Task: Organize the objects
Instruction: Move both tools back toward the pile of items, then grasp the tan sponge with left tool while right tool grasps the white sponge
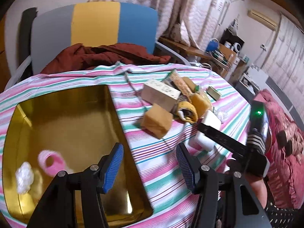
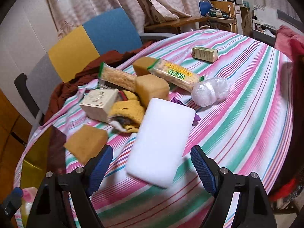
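A gold tin tray (image 1: 62,114) sits on the striped tablecloth at the left. It holds a pink ring (image 1: 50,161) and a white plastic wad (image 1: 23,176). My left gripper (image 1: 150,168) is open and empty over the tray's right edge. My right gripper (image 2: 152,169) is open, its fingers on either side of the near end of a white foam block (image 2: 161,140), apart from it. The right gripper also shows in the left wrist view (image 1: 201,138). Behind lies a pile: yellow sponges (image 2: 152,87), a cream box (image 2: 98,103), cracker packs (image 2: 176,74), a yellow cloth (image 2: 129,112).
A small green box (image 2: 205,54) and a clear plastic bundle (image 2: 210,91) lie further back on the table. A chair with a grey, yellow and blue back (image 1: 95,24) and a red-brown garment (image 1: 106,57) stands behind the table. A pink quilt (image 1: 285,152) lies to the right.
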